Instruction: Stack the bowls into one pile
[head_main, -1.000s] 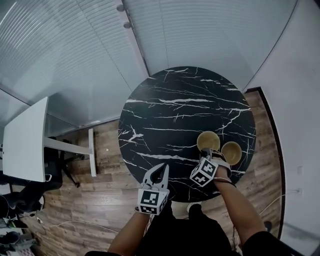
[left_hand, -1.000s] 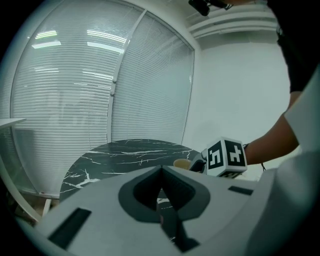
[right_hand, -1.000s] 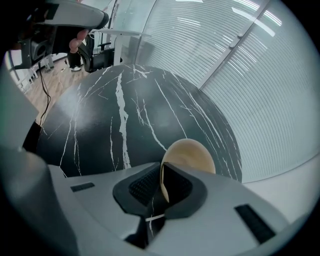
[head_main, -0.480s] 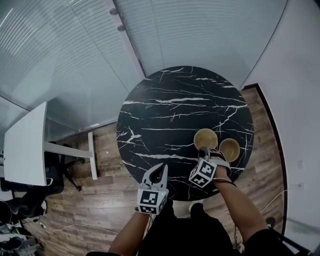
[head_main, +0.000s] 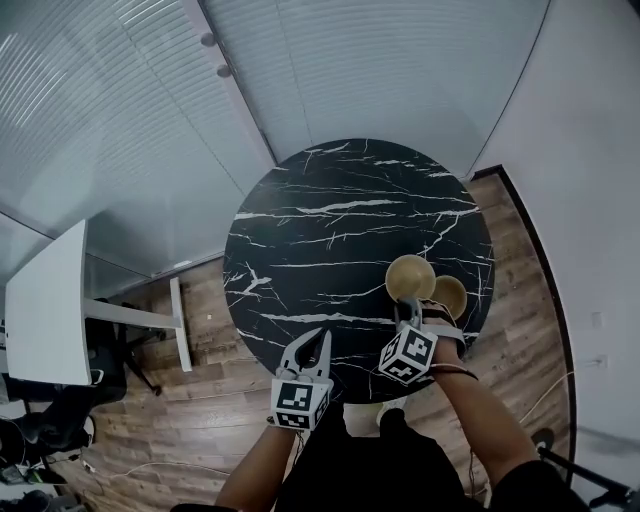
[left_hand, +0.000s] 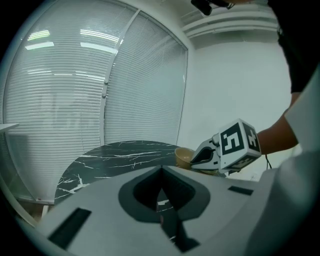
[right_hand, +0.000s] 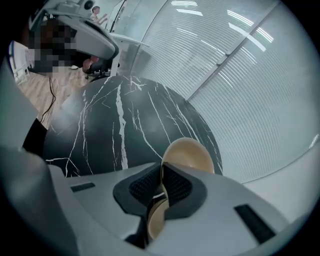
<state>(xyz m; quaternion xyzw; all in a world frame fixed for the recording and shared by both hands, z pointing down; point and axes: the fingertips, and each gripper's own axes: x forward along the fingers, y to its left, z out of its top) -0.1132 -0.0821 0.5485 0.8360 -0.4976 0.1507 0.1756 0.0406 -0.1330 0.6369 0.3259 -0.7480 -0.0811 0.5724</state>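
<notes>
Two tan bowls are near the right edge of the round black marble table (head_main: 340, 230). My right gripper (head_main: 405, 306) is shut on the near rim of the left bowl (head_main: 410, 276) and holds it a little above the table; its jaws have just closed further on that rim. In the right gripper view the rim runs between the pads of my right gripper (right_hand: 162, 172), and the bowl (right_hand: 190, 152) spreads out beyond them. The second bowl (head_main: 454, 296) sits just right of the held one, partly hidden by it. My left gripper (head_main: 322, 338) hovers at the table's near edge, shut and with nothing in it (left_hand: 161, 170).
A white desk (head_main: 45, 300) and a dark chair (head_main: 60, 410) stand on the wooden floor at the left. Glass walls with blinds (head_main: 150, 110) curve behind the table, and a white wall (head_main: 580, 150) runs along the right. The person's arms reach in from below.
My right gripper has risen with the left bowl pinched by its rim, so that bowl now covers part of the second one. The left gripper has stayed put.
</notes>
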